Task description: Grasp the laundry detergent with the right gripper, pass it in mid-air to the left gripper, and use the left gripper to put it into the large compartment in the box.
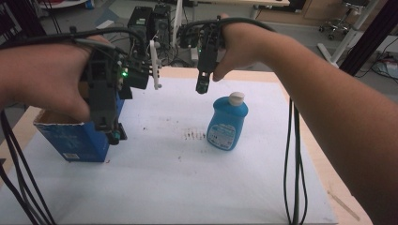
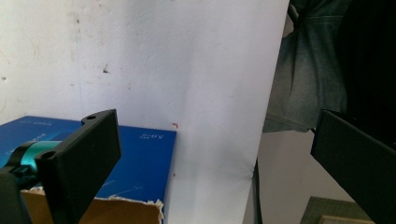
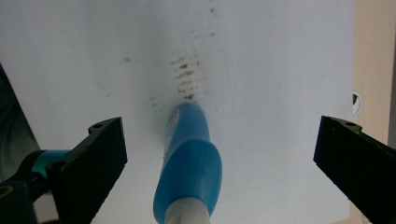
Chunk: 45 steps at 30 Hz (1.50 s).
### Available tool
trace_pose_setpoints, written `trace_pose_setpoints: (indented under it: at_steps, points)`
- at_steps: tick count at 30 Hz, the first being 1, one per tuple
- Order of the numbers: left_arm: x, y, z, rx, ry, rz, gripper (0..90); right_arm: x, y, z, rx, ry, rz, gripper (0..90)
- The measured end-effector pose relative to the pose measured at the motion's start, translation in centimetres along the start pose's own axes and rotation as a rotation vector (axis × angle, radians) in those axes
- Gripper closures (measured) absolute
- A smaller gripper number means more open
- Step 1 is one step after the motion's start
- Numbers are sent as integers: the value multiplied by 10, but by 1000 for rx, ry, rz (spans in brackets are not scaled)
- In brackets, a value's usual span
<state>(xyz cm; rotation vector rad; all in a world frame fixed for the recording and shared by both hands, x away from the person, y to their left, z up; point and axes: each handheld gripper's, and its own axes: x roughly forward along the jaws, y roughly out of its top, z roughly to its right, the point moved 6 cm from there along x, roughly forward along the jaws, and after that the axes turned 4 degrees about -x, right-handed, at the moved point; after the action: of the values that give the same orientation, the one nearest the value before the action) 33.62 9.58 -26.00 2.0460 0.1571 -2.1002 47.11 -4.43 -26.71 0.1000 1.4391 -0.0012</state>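
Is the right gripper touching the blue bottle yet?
Apart. In the right gripper view, the right gripper has both jaws spread wide, with white table showing between each jaw and the blue bottle.

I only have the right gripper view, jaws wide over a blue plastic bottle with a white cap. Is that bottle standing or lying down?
Observer: Standing upright. The high view shows the blue plastic bottle on the white table cover, with the right gripper above and behind its cap.
Operator: Where's my other hand?
Observer: The left gripper is at the open top of a blue cardboard box on the table's left side.
Operator: Is it gripping that box?
Observer: No. The left gripper view shows its jaws wide apart, one over the box's torn edge.
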Motion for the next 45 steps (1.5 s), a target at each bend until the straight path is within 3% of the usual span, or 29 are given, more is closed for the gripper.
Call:
trace_pose_setpoints:
  at_steps: [6, 10, 18, 22, 29, 30, 31, 35, 39, 45]
  points:
    - [0, 2, 4, 5, 1, 1, 17, -6, -1, 11, 123, -47, 185, 16]
    - [0, 2, 5, 5, 3, 4, 17, -8, -9, 22, 211, -98, 280, 16]
    - [3, 2, 6, 12, -2, -4, 17, -20, -42, 43, 451, -208, 472, 16]
    - [3, 1, 7, 5, -2, 4, 17, -22, -69, 46, 521, -236, 522, 16]
    - [6, 0, 7, 7, -4, -7, 17, -19, -121, 37, 600, -251, 594, 16]
    - [6, 0, 7, 7, -4, -7, 17, -19, -121, 37, 600, -251, 594, 16]
    - [6, 0, 8, 9, -5, -9, 17, -19, -133, 32, 618, -258, 622, 16]
    - [7, 2, 10, 9, -6, -4, 17, -20, -156, 22, 642, -268, 676, 16]
    - [7, 5, 11, 14, -3, -7, 17, -20, -168, 11, 652, -282, 713, 16]
    - [8, 5, 13, 23, -5, 0, 17, -17, -172, -8, 630, -301, 764, 16]
